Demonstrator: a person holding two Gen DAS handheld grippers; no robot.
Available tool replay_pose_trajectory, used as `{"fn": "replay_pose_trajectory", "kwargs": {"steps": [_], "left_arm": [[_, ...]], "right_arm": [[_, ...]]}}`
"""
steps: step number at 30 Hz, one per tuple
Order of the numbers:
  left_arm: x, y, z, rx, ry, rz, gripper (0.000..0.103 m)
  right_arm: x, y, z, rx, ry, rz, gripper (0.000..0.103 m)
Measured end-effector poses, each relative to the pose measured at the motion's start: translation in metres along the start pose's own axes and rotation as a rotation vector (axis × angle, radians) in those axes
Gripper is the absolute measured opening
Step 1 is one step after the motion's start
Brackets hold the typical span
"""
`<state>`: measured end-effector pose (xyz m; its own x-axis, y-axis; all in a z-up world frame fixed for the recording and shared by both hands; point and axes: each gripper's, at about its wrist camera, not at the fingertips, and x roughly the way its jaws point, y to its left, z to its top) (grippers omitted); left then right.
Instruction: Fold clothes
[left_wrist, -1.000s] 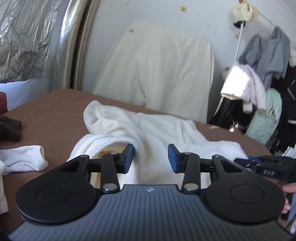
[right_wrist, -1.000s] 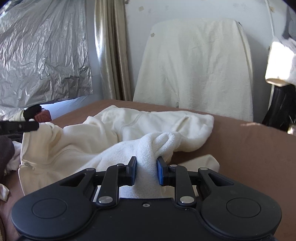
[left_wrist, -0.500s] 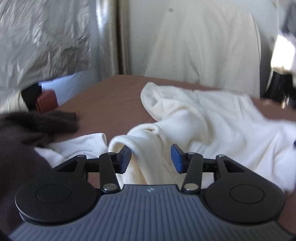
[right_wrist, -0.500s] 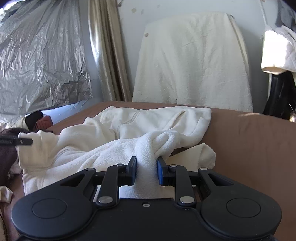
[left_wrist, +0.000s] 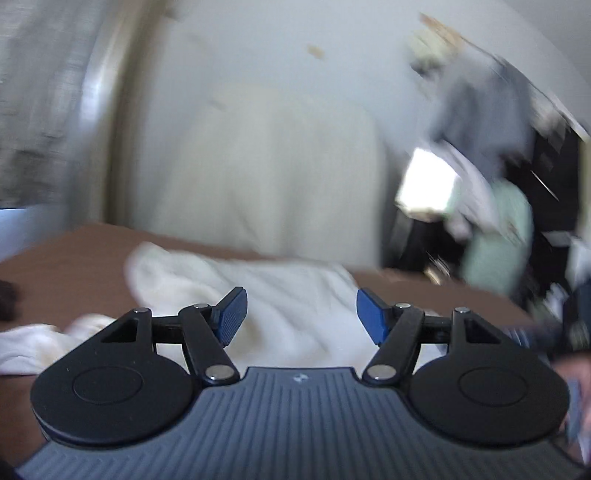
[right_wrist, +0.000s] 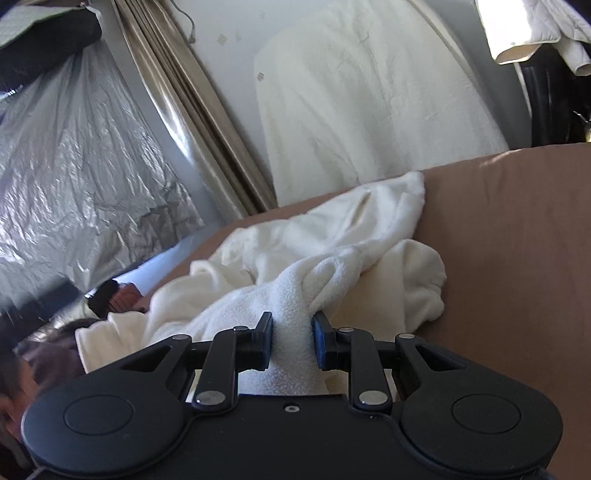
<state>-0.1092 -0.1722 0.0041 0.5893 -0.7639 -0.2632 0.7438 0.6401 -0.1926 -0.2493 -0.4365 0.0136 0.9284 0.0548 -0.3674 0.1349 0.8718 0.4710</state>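
A cream fleece garment (right_wrist: 332, 251) lies rumpled on the brown bed (right_wrist: 517, 240). My right gripper (right_wrist: 292, 341) is shut on a bunched fold of its fleece, which rises between the blue pads. In the blurred left wrist view the same cream garment (left_wrist: 288, 291) spreads ahead on the brown bed (left_wrist: 74, 254). My left gripper (left_wrist: 301, 315) hangs over it, open wide, with nothing between its fingers. A second white cloth (left_wrist: 33, 343) lies at the lower left.
A cream sheet (right_wrist: 369, 110) hangs on the wall behind the bed, beside a beige curtain (right_wrist: 192, 110) and silver foil (right_wrist: 74, 166). Dark clothes (right_wrist: 48, 354) pile at the bed's left. Hanging clothes (left_wrist: 498, 147) crowd the right side.
My left gripper let go of the fleece fold, opened wider and swung right, blurring its view. My right gripper kept its hold and tilted, with the garment dragged slightly.
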Motion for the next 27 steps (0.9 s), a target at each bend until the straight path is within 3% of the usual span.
{"fn": "replay_pose_trajectory", "kwargs": {"steps": [4, 7, 9, 11, 12, 13, 15, 17, 18, 22, 25, 27], "left_arm": [[0.033, -0.019, -0.019, -0.032, 0.119, -0.184, 0.066], [0.063, -0.028, -0.037, -0.091, 0.206, -0.195, 0.073], [0.083, -0.034, -0.052, -0.094, 0.260, -0.150, 0.075], [0.100, -0.035, -0.062, -0.066, 0.297, -0.065, 0.064], [0.105, -0.033, -0.064, -0.052, 0.313, -0.033, 0.027], [0.106, -0.029, -0.062, -0.049, 0.331, -0.011, 0.011], [0.095, -0.010, -0.054, -0.116, 0.299, 0.047, 0.009], [0.081, 0.014, -0.045, -0.172, 0.243, 0.157, 0.008], [0.074, 0.027, -0.040, -0.196, 0.215, 0.221, 0.000], [0.050, 0.077, -0.032, -0.226, 0.158, 0.440, 0.000], [0.034, 0.106, -0.037, -0.423, 0.157, 0.364, 0.000], [0.036, 0.095, -0.037, -0.414, 0.177, 0.299, 0.000]], "right_arm": [[0.000, 0.002, 0.011, 0.031, -0.022, 0.097, 0.025], [-0.001, 0.010, 0.019, 0.027, -0.032, 0.176, 0.025], [0.000, 0.014, 0.019, 0.027, -0.023, 0.218, 0.024], [0.002, 0.018, 0.016, 0.028, -0.008, 0.232, 0.024], [0.003, 0.018, 0.013, 0.025, -0.006, 0.235, 0.023], [0.004, 0.019, 0.010, 0.021, -0.004, 0.238, 0.023], [0.003, 0.014, 0.006, 0.055, -0.014, 0.244, 0.026], [0.000, 0.007, 0.007, 0.091, -0.033, 0.228, 0.027], [-0.002, 0.003, 0.008, 0.097, -0.040, 0.207, 0.030], [0.003, -0.012, 0.003, 0.100, -0.011, 0.046, 0.038], [0.013, -0.034, -0.006, 0.226, 0.032, 0.019, 0.046], [0.019, -0.048, -0.014, 0.331, 0.048, 0.041, 0.051]]}}
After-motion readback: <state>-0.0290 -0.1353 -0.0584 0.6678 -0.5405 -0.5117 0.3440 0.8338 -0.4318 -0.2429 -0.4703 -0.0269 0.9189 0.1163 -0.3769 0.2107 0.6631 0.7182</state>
